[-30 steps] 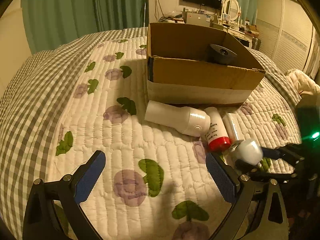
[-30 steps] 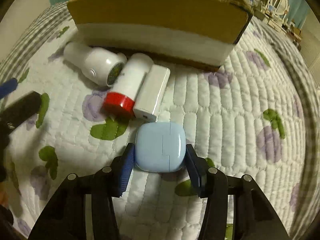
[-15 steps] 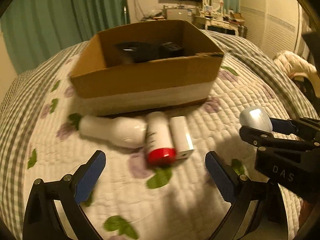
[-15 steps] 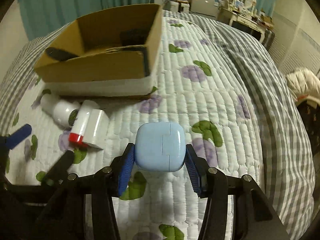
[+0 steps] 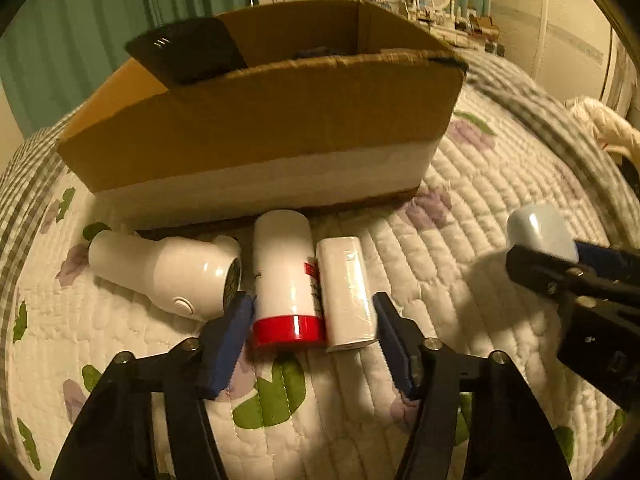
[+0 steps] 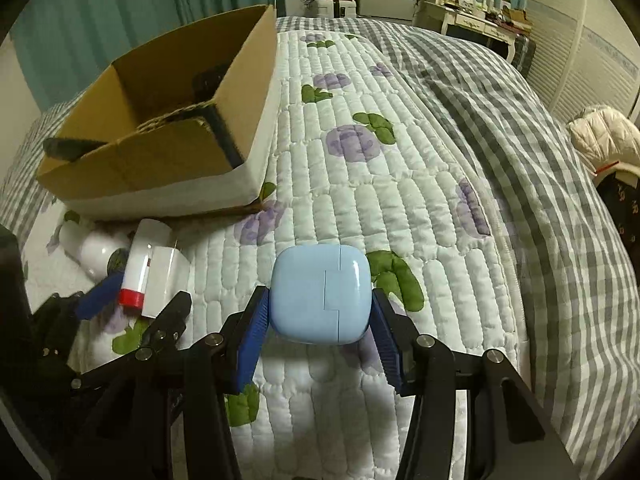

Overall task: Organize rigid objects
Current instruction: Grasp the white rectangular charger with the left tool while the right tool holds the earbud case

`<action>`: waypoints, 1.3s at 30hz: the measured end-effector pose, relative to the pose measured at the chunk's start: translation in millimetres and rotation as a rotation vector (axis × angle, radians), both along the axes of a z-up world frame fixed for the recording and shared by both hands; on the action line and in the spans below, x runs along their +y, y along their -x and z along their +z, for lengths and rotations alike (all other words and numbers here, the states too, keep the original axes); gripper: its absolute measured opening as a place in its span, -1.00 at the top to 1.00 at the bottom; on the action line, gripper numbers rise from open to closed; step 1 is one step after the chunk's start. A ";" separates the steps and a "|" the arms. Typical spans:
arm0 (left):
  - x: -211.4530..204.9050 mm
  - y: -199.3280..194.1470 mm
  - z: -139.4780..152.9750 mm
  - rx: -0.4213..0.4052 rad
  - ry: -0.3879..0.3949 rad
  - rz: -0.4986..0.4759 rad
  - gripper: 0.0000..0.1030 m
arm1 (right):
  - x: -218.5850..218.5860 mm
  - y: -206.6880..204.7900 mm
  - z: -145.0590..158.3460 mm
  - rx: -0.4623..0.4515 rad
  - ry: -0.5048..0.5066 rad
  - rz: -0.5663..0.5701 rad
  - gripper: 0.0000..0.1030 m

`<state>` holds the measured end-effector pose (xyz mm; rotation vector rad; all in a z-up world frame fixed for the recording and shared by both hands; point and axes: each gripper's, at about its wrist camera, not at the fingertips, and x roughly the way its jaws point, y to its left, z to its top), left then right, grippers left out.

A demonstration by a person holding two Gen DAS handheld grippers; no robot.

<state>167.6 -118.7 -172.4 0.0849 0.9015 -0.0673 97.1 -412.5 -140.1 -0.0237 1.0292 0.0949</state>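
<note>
Left wrist view: the left gripper (image 5: pixel 314 340) has come down over two things lying side by side on the quilt (image 5: pixel 480 184), a white tube with a red cap (image 5: pixel 286 280) and a white block (image 5: pixel 348 290) touching it on the right. Its jaws have just been closing and now stand half-wide, with both things between the blue pads, one pad just beside the tube, the other just beside the block. I cannot tell whether the pads already press. A white bottle (image 5: pixel 168 272) lies just left of the tube, close to the left pad. All three lie right in front of the cardboard box (image 5: pixel 256 132), which already has dark things inside.

From the right wrist view, the right gripper (image 6: pixel 320 320) is clamped on a pale blue case (image 6: pixel 320 294), held by its two flat sides and lifted clear of the quilt, near the open corner of the box.

My guess is that the tube and block are light, hard and smooth, so they may slip or squirt apart if squeezed together. The tube is round and would roll on the soft quilt. Taking one alone across its middle seems safer. The blue case is glossy and rounded, so a grip across its widest part suits it best
</note>
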 end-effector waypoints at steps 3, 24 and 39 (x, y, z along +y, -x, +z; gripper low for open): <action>1.0 6.1 5.3 -0.011 0.025 -0.019 -0.06 | -0.7 -2.3 -1.3 0.001 0.002 -0.006 0.04; -5.3 -14.7 -2.3 0.094 0.114 -0.128 0.40 | -3.4 -2.0 -1.4 0.013 -0.014 -0.034 0.04; 3.9 8.6 20.1 0.019 0.065 -0.103 0.55 | -11.3 3.4 3.8 -0.012 -0.027 -0.028 0.04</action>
